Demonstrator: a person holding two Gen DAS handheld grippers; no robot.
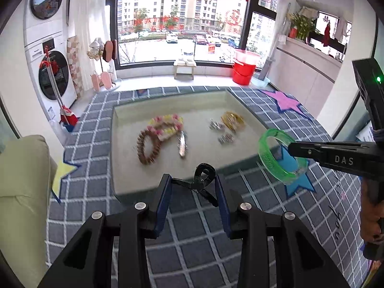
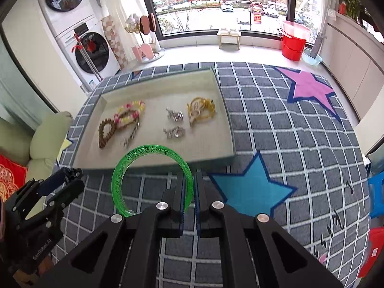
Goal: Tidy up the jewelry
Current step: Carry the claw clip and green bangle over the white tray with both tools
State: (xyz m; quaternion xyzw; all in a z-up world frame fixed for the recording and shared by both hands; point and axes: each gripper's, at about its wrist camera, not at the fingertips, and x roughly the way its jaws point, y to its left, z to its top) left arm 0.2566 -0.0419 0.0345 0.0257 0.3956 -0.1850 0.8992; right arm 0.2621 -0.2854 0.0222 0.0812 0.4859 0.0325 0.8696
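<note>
Plastic of the translucent green glittery bangle (image 2: 153,180) looks stiff, light and slick, so the judgement is that a thin-wall pinch like the present one can let it swing or slip; a hold square across the band seems safest. The right gripper (image 2: 194,192) has its jaws pressed together on the ring's right-hand wall, carrying it in the air over the grey checked rug (image 2: 276,120), just in front of the near rim of the shallow beige tray (image 2: 216,76). The ring stands roughly on edge, its opening facing the tray. The left gripper (image 1: 194,187) pinches a small black claw-style hair clip (image 1: 202,180) between half-spread jaws, its long axis running crosswise between the pads, also near the tray's front edge.
</note>
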